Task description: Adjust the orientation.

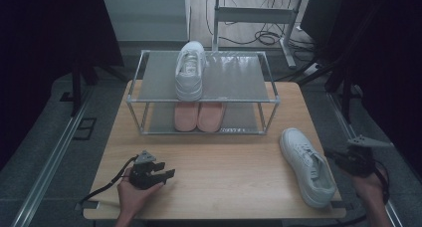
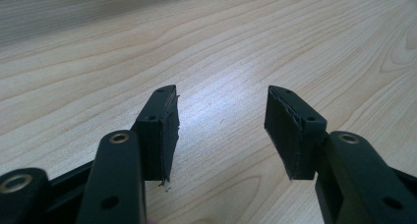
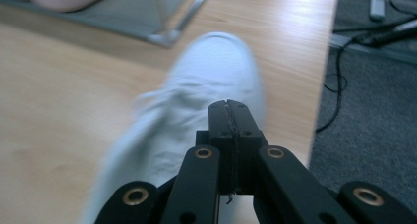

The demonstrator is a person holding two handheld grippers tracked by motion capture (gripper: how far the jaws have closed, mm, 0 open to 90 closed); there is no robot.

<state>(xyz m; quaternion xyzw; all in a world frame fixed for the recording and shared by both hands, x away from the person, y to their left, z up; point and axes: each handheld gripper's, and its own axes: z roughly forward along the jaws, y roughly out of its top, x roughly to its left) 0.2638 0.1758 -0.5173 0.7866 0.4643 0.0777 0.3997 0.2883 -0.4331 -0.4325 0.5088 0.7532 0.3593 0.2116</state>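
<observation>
On the table's (image 1: 214, 162) right edge, a white sneaker (image 1: 306, 166) is lying flat, toe pointing toward the shoe rack (image 1: 268, 98). Just beside its heel, the right gripper (image 1: 338, 160) is hovering with jaws pressed together, gripping nothing. Near the front left, the left gripper (image 1: 166, 173) is resting with jaws spread wide over bare wood.

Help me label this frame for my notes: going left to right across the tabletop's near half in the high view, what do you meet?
Left gripper, jaws apart over bare table → white shoe lying on the table → right gripper, just right of that shoe.
</observation>
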